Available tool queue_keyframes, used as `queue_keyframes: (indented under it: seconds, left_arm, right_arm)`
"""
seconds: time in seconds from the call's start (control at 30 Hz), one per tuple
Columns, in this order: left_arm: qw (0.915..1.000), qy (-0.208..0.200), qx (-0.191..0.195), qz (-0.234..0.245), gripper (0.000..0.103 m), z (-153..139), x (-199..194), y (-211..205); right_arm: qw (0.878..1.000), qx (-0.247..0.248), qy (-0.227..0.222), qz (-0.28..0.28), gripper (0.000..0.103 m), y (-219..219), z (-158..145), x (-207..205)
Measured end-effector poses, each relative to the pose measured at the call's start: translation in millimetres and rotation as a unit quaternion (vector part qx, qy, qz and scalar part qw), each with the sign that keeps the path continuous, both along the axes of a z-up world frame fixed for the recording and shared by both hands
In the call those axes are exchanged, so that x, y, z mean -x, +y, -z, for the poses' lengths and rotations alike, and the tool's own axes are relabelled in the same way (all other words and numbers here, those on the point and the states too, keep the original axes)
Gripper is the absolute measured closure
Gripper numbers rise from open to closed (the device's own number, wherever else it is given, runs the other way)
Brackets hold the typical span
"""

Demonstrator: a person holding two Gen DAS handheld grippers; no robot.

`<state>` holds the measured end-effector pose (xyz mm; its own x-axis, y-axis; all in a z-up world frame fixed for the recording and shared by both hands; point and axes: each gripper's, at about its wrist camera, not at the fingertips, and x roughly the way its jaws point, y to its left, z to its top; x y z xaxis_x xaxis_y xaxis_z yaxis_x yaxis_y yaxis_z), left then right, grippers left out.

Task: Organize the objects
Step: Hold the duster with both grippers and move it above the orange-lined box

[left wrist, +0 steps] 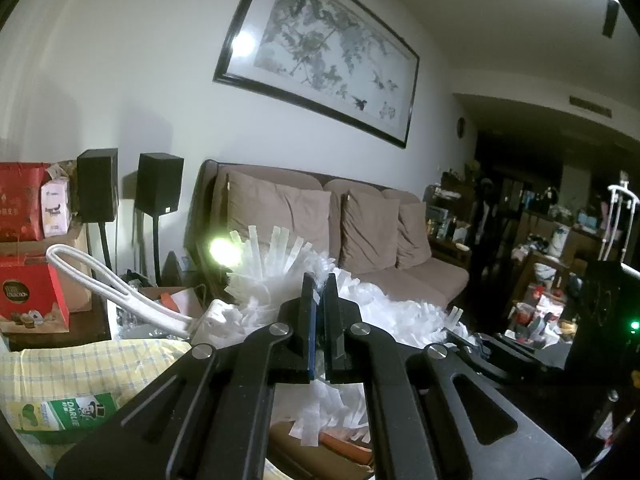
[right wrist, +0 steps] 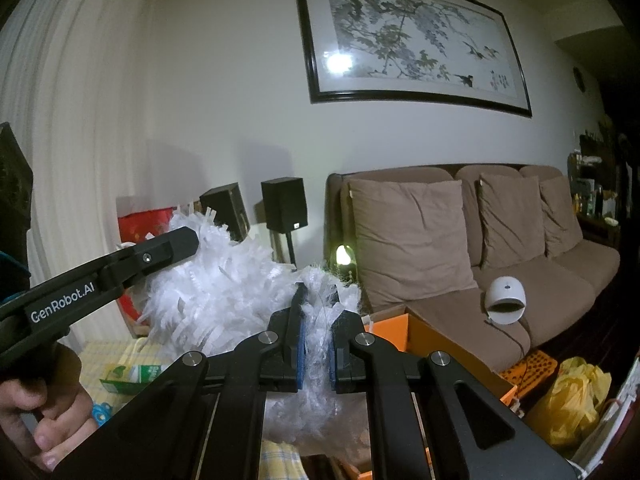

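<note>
White shredded duster (right wrist: 224, 292) pinched by both claws, right claw (right wrist: 316, 312), left claw (left wrist: 319, 304), orange box (right wrist: 420, 332) seemingly only in right view

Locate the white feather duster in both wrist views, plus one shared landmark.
Left wrist: white feather duster at centre, behind the hand-held gripper's pads, handle looping left.
Right wrist: left of centre, fibres between the pads.
Shared landmark: framed ink painting above the sofa.

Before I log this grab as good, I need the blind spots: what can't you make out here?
- Duster handle: far end, right wrist view, behind left gripper.
- Orange box contents: right wrist view, hidden by right gripper and box wall.
- What lies under the fringe: both views, covered by the grippers' bodies.
- Dark room at right: left wrist view, too dim.
</note>
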<state>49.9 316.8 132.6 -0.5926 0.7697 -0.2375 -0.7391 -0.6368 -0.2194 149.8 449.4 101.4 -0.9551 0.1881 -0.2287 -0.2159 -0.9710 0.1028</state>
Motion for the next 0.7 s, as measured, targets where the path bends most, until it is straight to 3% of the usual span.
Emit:
queue_keyframes:
  seconds: [0.7]
  left_arm:
    - [0.9996, 0.029, -0.001, 0.0, 0.101, -12, -9, 5]
  right_arm:
    - [1.0, 0.006, -0.009, 0.007, 0.096, 4, 1, 3]
